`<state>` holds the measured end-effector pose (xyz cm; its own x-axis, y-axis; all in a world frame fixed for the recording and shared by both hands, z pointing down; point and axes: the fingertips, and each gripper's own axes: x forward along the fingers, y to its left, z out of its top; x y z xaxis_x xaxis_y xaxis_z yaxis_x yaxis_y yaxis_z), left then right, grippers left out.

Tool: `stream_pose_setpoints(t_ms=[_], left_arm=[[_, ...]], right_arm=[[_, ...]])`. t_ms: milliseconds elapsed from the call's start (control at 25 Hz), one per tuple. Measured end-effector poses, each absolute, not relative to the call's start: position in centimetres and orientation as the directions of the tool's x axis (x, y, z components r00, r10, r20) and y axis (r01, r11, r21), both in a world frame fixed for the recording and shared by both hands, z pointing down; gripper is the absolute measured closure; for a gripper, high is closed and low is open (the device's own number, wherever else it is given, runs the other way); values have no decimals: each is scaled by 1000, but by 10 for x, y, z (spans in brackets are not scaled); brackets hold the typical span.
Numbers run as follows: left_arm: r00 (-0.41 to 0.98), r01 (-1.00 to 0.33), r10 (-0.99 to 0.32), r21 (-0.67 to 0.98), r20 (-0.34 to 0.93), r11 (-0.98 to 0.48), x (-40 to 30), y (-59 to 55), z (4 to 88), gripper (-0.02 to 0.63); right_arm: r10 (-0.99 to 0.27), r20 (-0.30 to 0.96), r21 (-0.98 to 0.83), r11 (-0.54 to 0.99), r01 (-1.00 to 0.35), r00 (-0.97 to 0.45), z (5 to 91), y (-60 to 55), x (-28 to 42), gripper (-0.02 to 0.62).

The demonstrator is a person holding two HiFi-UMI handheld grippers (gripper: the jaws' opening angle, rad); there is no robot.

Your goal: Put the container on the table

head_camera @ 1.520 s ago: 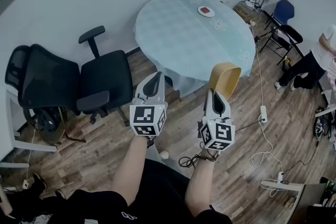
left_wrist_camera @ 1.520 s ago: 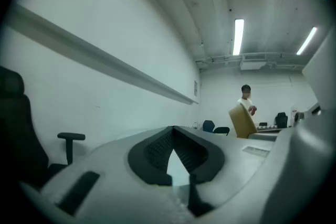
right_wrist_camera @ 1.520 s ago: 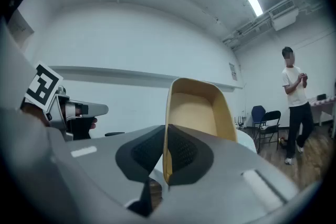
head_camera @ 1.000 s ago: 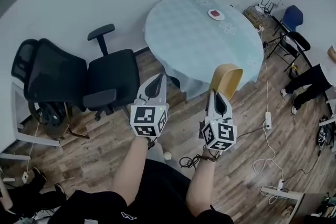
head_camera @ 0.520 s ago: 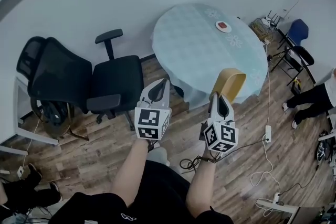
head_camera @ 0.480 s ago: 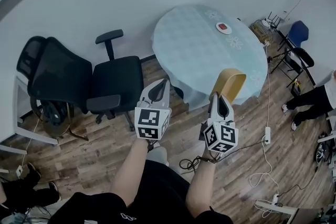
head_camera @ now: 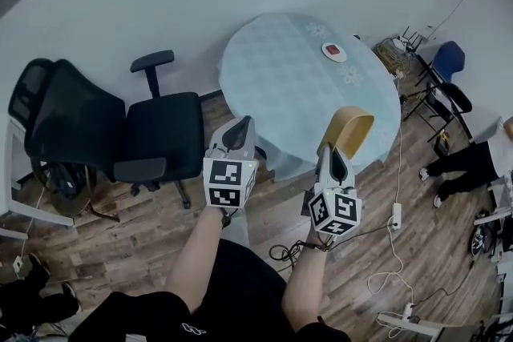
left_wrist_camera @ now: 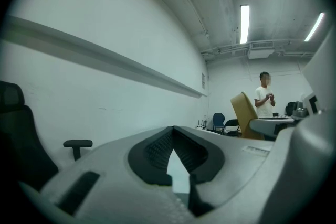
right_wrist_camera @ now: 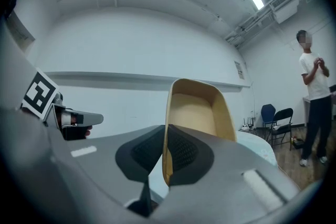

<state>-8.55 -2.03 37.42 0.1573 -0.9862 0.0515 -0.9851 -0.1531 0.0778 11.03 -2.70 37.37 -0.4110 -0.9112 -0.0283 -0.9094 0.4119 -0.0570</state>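
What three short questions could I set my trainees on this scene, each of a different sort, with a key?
1. Short answer: what is between the jaws of the left gripper?
2. Multiple choice: what holds the yellow container? A. the left gripper. B. the right gripper. C. neither; it stands on the floor.
3. True or false: the yellow container already rests on the round table.

Key
1. Nothing; its jaws are together and empty.
2. B; its jaws pinch one wall of the container.
3. False; it is held in the air, short of the table's near edge.
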Motion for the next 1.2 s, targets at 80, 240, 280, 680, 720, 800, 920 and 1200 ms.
stream_pose_setpoints(t_ms=[80,240,280,680,720,800,920,1200], left_arm=[[169,-983,-984,84,64,-164,-81,-44,384,604],[190,-979,-978,91,89,-182,-76,-101,396,604],[195,-978,-976,92,94,-186,-76,-116,397,604],[177,-980,-954,130,244,-149,-125,-302,446,604],[174,-981,-952,128,252,-146,-131,-319,448,604],[174,-982,-945,123,277,-144,-136,-349,456,604],[183,-980,-929,133,321,-147,-136,-382,475,604],[191,-980,-883,141,428,-144,-108,-409,525,604]], right_arm=[[-919,-18,-59,394,-917,-394,381,-50,118,572],[-935,-4,-80,353,-932,-354,388,-104,132,572],[-938,-4,-87,347,-934,-348,388,-118,132,572],[-926,123,-121,344,-931,-358,424,-303,80,572],[-923,134,-122,345,-931,-360,428,-320,74,572],[-919,158,-120,345,-931,-361,434,-349,65,572],[-909,208,-101,346,-933,-360,449,-381,59,572],[-758,511,-56,442,-895,-406,539,-410,53,571]])
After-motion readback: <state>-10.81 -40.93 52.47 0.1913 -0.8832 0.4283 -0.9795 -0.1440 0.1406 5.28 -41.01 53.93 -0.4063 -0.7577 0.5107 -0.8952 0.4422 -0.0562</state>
